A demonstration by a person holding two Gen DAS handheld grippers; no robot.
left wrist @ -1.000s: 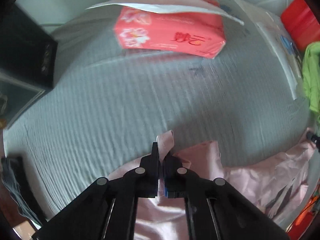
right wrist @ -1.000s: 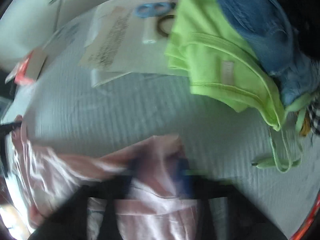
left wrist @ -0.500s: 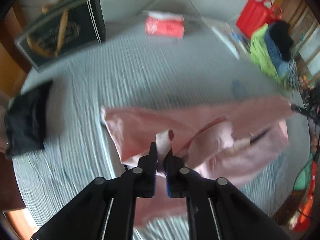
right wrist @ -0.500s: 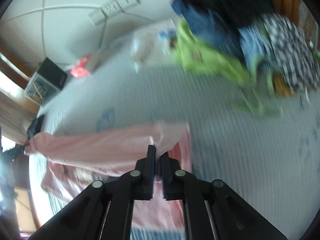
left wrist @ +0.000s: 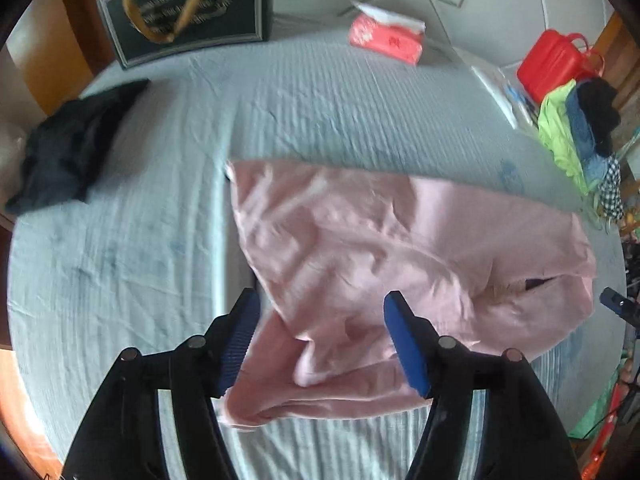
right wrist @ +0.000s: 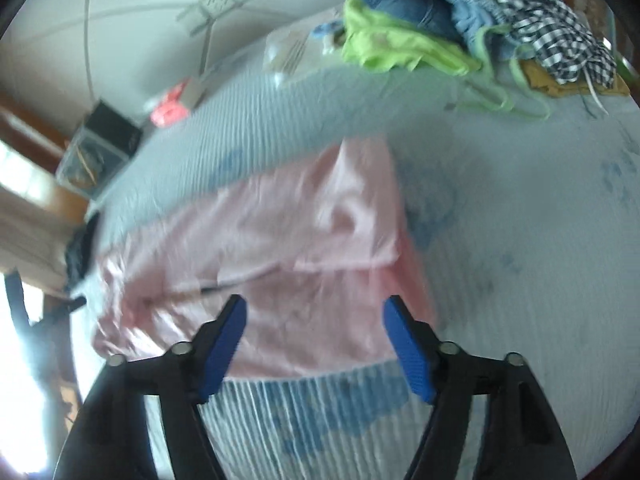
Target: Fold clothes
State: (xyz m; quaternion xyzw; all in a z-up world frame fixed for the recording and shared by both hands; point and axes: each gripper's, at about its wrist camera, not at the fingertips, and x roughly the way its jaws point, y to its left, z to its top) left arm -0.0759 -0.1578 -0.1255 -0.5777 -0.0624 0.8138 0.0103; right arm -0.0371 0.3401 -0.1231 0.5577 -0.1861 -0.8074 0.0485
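Observation:
A pink garment lies folded over on the pale blue striped bed sheet; the right wrist view shows the same pink garment. My left gripper is open above the garment's near left edge, with nothing between its blue pads. Over the garment's near right part, my right gripper also stands open and holds nothing. The tip of the other gripper shows at the right edge of the left wrist view.
A dark garment lies at the sheet's left edge. A pile of green, blue and checked clothes sits at the far right. A red tissue pack, a black framed box and a red container stand at the head.
Both grippers were shut on the pink garment's corners, lifted it and drew it back. Now both have opened and let go, and the garment lies spread on the sheet.

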